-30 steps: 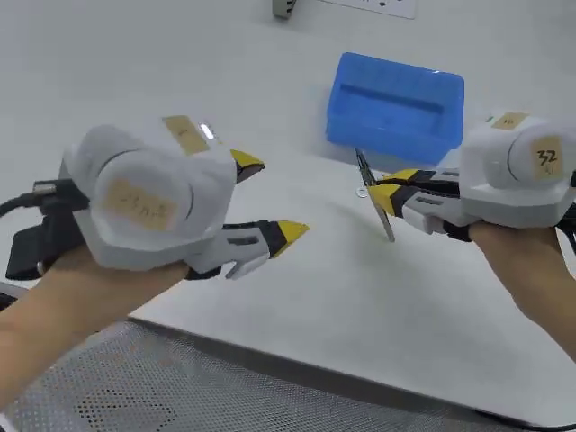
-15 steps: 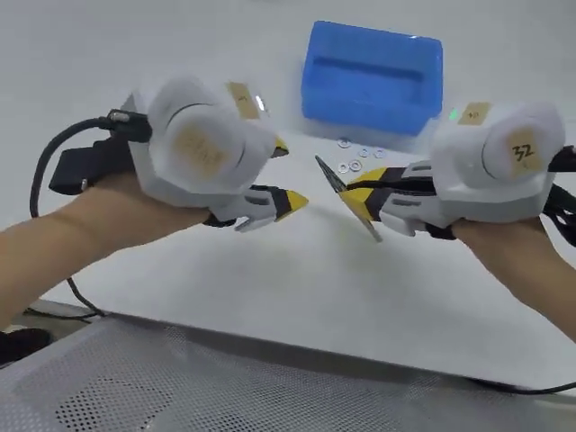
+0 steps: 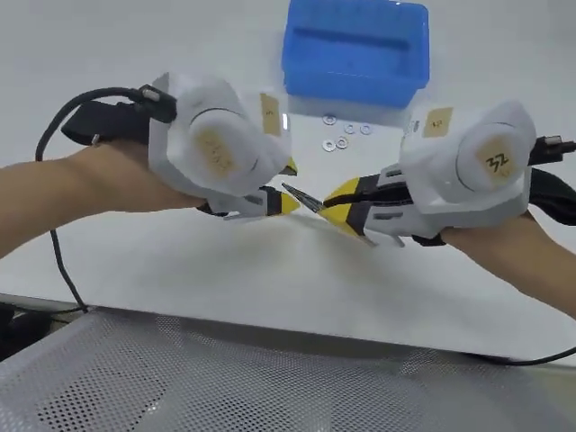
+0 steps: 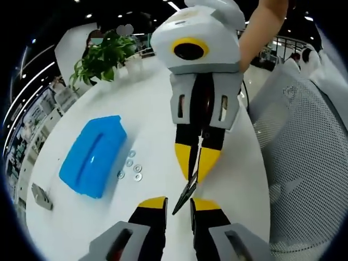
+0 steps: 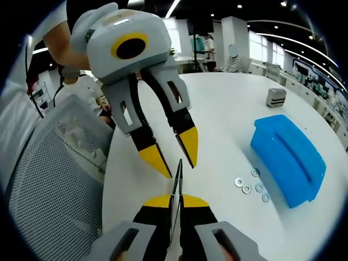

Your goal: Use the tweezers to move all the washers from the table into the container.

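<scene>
Metal washers (image 3: 340, 135) beside blue container (image 3: 355, 49), toward worktop far edge: tiny, light, slippery, probably best nipped by rim; right gripper (image 3: 345, 205) clamps tweezers (image 3: 301, 200), tips pressed together, empty; left gripper (image 3: 288, 185) spread around tip.

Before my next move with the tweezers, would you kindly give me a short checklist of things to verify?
1. Grip on the tweezers: ok, the right gripper has its jaws shut on them.
2. State of the left gripper: ok, open, jaws either side of the tweezers' tip.
3. Left jaws touching the tweezers: cannot tell.
4. Place of the washers: ok, five lie loose on the table beside the container.
5. Path from washers to container: ok, nothing stands between.
</scene>
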`<act>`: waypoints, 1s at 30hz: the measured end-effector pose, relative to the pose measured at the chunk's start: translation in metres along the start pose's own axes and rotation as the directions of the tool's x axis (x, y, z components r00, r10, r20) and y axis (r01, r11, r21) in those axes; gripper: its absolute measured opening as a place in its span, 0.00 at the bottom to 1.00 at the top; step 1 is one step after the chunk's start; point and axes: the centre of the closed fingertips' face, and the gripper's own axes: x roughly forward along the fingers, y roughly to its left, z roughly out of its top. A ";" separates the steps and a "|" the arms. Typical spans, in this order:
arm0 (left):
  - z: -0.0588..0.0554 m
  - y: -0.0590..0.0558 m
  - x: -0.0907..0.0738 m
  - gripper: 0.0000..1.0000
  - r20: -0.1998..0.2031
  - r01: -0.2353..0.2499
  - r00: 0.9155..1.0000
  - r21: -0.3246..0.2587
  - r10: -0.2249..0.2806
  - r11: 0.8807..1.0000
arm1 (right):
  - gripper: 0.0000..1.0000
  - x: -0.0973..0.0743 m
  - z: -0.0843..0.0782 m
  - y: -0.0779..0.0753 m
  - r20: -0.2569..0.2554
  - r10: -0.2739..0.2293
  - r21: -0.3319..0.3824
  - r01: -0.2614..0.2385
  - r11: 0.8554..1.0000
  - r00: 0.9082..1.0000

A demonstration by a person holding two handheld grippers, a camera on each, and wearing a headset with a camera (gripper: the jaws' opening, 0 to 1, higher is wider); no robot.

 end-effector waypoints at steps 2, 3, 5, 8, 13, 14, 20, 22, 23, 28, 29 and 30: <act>0.000 -0.004 0.002 0.11 -0.007 0.022 1.000 0.020 -0.022 1.000 | 0.00 0.001 0.000 0.001 0.002 0.006 -0.001 -0.006 1.000 1.000; -0.001 -0.006 0.004 0.10 -0.015 0.034 0.999 0.028 -0.033 0.999 | 0.00 0.002 0.001 0.002 0.004 0.009 -0.002 -0.009 1.000 1.000; -0.002 -0.010 0.006 0.08 -0.024 0.053 0.998 0.051 -0.052 0.997 | 0.00 0.003 0.001 0.004 0.001 0.020 -0.012 -0.020 1.000 1.000; -0.004 -0.013 0.008 0.06 -0.039 0.079 0.996 0.066 -0.076 0.995 | 0.00 0.005 0.000 0.007 -0.015 0.036 -0.043 -0.036 0.998 0.999; -0.009 -0.021 0.009 0.03 -0.077 0.132 0.989 0.074 -0.126 0.988 | 0.00 0.004 -0.003 0.007 -0.027 0.024 -0.086 -0.026 0.996 0.999; -0.008 -0.023 0.010 0.03 -0.068 0.134 0.989 0.070 -0.129 0.989 | 0.00 0.005 -0.002 0.012 -0.017 0.048 -0.088 -0.049 0.995 0.999; -0.007 -0.026 0.009 0.02 -0.068 0.137 0.989 0.046 -0.134 0.990 | 0.00 0.004 -0.009 0.010 -0.042 0.028 -0.051 -0.030 0.998 0.999; -0.007 -0.025 0.007 0.01 -0.071 0.129 0.990 0.056 -0.125 0.990 | 0.00 0.000 -0.008 0.010 -0.024 0.019 -0.016 -0.020 1.000 1.000; -0.005 -0.024 0.005 0.01 -0.064 0.128 0.990 0.045 -0.125 0.991 | 0.00 -0.003 -0.009 0.010 -0.021 0.007 -0.006 -0.007 1.000 1.000; -0.002 -0.019 -0.001 0.01 -0.035 0.114 0.993 -0.038 -0.116 0.993 | 0.05 -0.026 0.001 0.017 0.057 -0.040 0.140 0.032 0.990 0.998; 0.001 -0.018 -0.003 0.01 -0.015 0.106 0.994 -0.074 -0.108 0.992 | 0.05 -0.030 0.002 0.019 0.070 -0.042 0.165 0.030 0.986 0.997; 0.004 -0.017 -0.004 0.00 0.005 0.108 0.994 -0.101 -0.108 0.989 | 0.05 -0.033 0.003 0.022 0.085 -0.044 0.189 0.027 0.982 0.995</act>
